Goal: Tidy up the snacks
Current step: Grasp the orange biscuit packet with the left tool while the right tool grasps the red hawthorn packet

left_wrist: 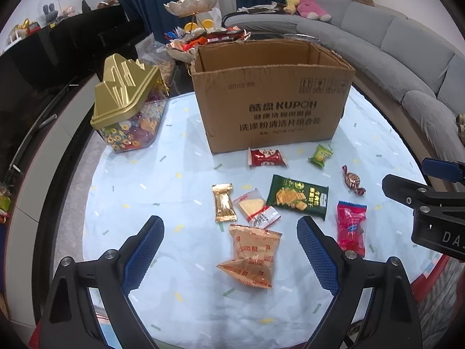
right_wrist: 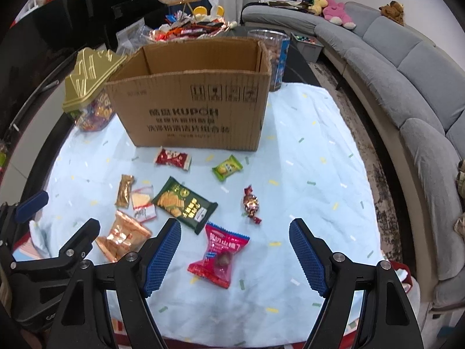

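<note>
Eight wrapped snacks are counted on the pale blue confetti-print tablecloth (left_wrist: 145, 174), mid-frame: among them one crumpled orange-gold foil packet (left_wrist: 251, 254), one dark green cracker packet (left_wrist: 298, 196) and one red sweet wrapper (right_wrist: 219, 254). Behind them, one open brown cardboard box (left_wrist: 270, 99) is printed "KUPOH". One gold-lidded clear candy jar (left_wrist: 128, 101) is seen upper left. The left gripper (left_wrist: 229, 258) and right gripper (right_wrist: 234, 257) are both spread wide, nothing pinched.

Right gripper (right_wrist: 234, 257) with blue ribbed pads spread wide above a pale blue confetti-print tablecloth (right_wrist: 305, 151). Between its fingers lies a red plastic candy packet (right_wrist: 219, 257). Just ahead to the left, a dark green cracker packet (right_wrist: 184, 200); ahead, a twisted foil-wrapped candy (right_wrist: 250, 203). Farther ahead stands an open brown cardboard box (right_wrist: 191, 110)
</note>
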A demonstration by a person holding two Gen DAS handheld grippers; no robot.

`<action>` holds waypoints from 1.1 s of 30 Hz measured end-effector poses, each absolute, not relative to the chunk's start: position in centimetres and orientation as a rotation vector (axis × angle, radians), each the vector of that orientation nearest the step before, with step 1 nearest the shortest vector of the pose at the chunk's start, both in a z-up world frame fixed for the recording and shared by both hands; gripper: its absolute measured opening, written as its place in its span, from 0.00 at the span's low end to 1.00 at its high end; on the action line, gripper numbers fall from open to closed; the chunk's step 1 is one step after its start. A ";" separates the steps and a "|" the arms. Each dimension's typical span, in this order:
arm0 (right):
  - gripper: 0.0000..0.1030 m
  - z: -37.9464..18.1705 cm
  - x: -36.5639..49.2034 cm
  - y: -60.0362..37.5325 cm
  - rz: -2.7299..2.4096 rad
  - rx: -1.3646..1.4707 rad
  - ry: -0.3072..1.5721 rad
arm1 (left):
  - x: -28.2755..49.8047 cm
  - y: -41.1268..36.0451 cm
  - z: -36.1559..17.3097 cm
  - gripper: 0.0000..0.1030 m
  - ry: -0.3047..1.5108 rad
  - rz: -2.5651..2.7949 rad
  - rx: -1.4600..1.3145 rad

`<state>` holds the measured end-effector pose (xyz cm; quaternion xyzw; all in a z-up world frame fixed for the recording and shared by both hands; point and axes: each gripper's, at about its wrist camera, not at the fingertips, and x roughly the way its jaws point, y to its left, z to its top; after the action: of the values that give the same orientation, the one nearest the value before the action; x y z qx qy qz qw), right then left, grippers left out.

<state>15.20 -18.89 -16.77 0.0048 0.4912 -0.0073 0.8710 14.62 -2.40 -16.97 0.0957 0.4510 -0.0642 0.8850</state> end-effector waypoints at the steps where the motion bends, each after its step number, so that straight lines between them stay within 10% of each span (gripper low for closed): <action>1: 0.75 -17.0 15.2 -18.8 -0.014 0.009 1.033 | 14.6 -2.4 -17.1 0.91 0.939 -0.135 0.202; 33: 0.75 -25.0 17.5 -18.6 -0.008 0.011 1.250 | 16.2 -3.0 -24.4 0.90 1.127 -0.181 0.222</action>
<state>17.47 -18.64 -24.98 0.0053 0.5852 -0.0038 0.8109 16.17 -2.97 -24.43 0.1050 0.5323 -0.0855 0.8357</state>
